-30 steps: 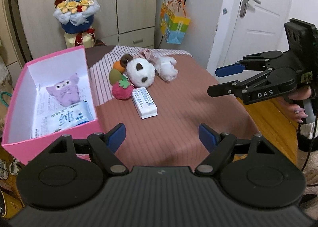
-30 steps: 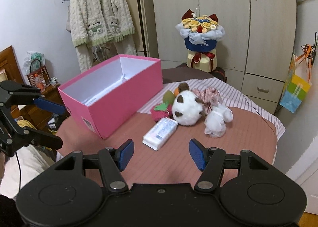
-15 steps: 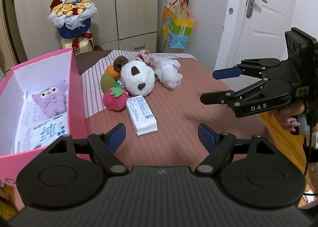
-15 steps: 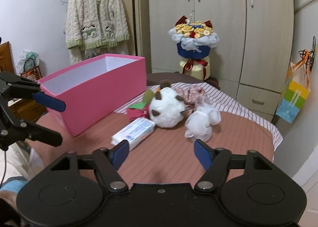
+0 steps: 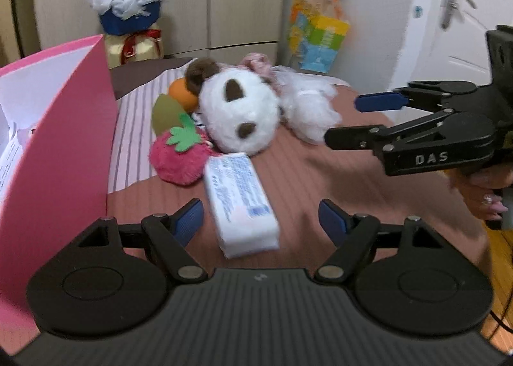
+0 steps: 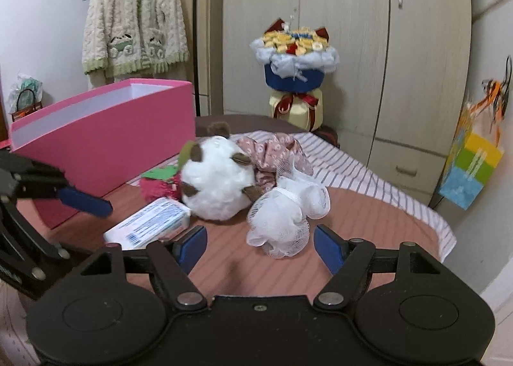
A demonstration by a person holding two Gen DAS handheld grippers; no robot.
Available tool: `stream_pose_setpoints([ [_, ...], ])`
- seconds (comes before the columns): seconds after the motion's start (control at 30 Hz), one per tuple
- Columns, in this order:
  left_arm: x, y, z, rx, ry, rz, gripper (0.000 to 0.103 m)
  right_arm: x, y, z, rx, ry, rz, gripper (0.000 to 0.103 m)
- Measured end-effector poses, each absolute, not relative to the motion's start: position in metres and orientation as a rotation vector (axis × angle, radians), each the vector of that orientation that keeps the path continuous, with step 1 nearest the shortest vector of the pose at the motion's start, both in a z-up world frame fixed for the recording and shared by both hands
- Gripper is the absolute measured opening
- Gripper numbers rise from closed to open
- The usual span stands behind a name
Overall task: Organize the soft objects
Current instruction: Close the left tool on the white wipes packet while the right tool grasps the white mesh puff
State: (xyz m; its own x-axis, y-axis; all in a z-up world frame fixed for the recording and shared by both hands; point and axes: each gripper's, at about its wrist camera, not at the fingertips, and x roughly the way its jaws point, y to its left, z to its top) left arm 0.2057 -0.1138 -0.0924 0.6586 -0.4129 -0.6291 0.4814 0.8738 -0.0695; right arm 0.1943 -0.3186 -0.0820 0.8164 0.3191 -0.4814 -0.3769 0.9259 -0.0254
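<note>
A white tissue pack (image 5: 240, 202) lies on the brown table, its near end between my open left gripper's (image 5: 260, 221) fingers. Behind it sit a red plush strawberry (image 5: 178, 157), a white panda plush (image 5: 239, 115), an orange and green plush fruit (image 5: 171, 99) and a white mesh puff (image 5: 307, 109). My right gripper (image 6: 259, 245) is open and empty, just short of the mesh puff (image 6: 288, 215); the panda (image 6: 218, 183) and tissue pack (image 6: 150, 225) lie to its left. The right gripper also shows in the left wrist view (image 5: 362, 117), open.
An open pink box (image 5: 61, 148) stands at the left, also in the right wrist view (image 6: 105, 138). A flower bouquet (image 6: 296, 55), wardrobe and a hanging colourful bag (image 6: 471, 160) are behind the table. A door (image 5: 465, 13) is at the right.
Both grippers have moved forward and down toward the pile. The tissue pack now reaches between my left fingers and the mesh puff lies just ahead of my right fingers. Both stay open.
</note>
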Motion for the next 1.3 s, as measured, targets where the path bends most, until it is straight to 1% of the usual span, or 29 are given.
stream_pose_setpoints([
  [0.13, 0.223, -0.122, -0.102, 0.106, 0.689, -0.465, 0.076, 0.220, -0.323, -0.088, -0.092, 0.516, 0.351, 0.077],
  [0.27, 0.231, -0.129, -0.105, 0.114, 0.693, -0.430, 0.069, 0.240, -0.322, -0.095, -0.091, 0.534, 0.347, 0.077],
  [0.33, 0.234, -0.132, -0.107, 0.125, 0.701, -0.420, 0.065, 0.246, -0.320, -0.097, -0.093, 0.537, 0.349, 0.077],
  [0.37, 0.233, -0.135, -0.108, 0.146, 0.694, -0.404, 0.061, 0.248, -0.319, -0.099, -0.091, 0.540, 0.353, 0.077],
  [0.47, 0.230, -0.138, -0.109, 0.152, 0.684, -0.372, 0.059, 0.254, -0.317, -0.103, -0.085, 0.542, 0.349, 0.075],
  [0.53, 0.227, -0.140, -0.110, 0.152, 0.671, -0.354, 0.056, 0.255, -0.317, -0.106, -0.072, 0.537, 0.343, 0.068],
  [0.57, 0.226, -0.140, -0.111, 0.154, 0.665, -0.348, 0.052, 0.255, -0.316, -0.107, -0.066, 0.537, 0.341, 0.065],
  [0.63, 0.224, -0.141, -0.112, 0.150, 0.657, -0.339, 0.048, 0.256, -0.316, -0.110, -0.064, 0.539, 0.338, 0.049],
  [0.67, 0.223, -0.140, -0.112, 0.145, 0.656, -0.332, 0.045, 0.255, -0.315, -0.110, -0.071, 0.535, 0.330, 0.048],
  [0.7, 0.222, -0.140, -0.112, 0.140, 0.655, -0.324, 0.044, 0.253, -0.314, -0.111, -0.077, 0.529, 0.325, 0.044],
  [0.73, 0.221, -0.141, -0.112, 0.136, 0.653, -0.318, 0.044, 0.252, -0.314, -0.110, -0.080, 0.524, 0.321, 0.041],
  [0.93, 0.221, -0.140, -0.113, 0.115, 0.650, -0.297, 0.044, 0.238, -0.309, -0.111, -0.087, 0.514, 0.282, 0.036],
  [1.03, 0.220, -0.139, -0.112, 0.095, 0.652, -0.287, 0.044, 0.231, -0.310, -0.110, -0.066, 0.509, 0.264, 0.035],
  [1.1, 0.219, -0.136, -0.112, 0.076, 0.647, -0.281, 0.041, 0.226, -0.310, -0.110, -0.045, 0.512, 0.247, 0.034],
  [1.3, 0.214, -0.137, -0.114, 0.072, 0.620, -0.263, 0.040, 0.209, -0.304, -0.111, -0.051, 0.486, 0.260, 0.034],
])
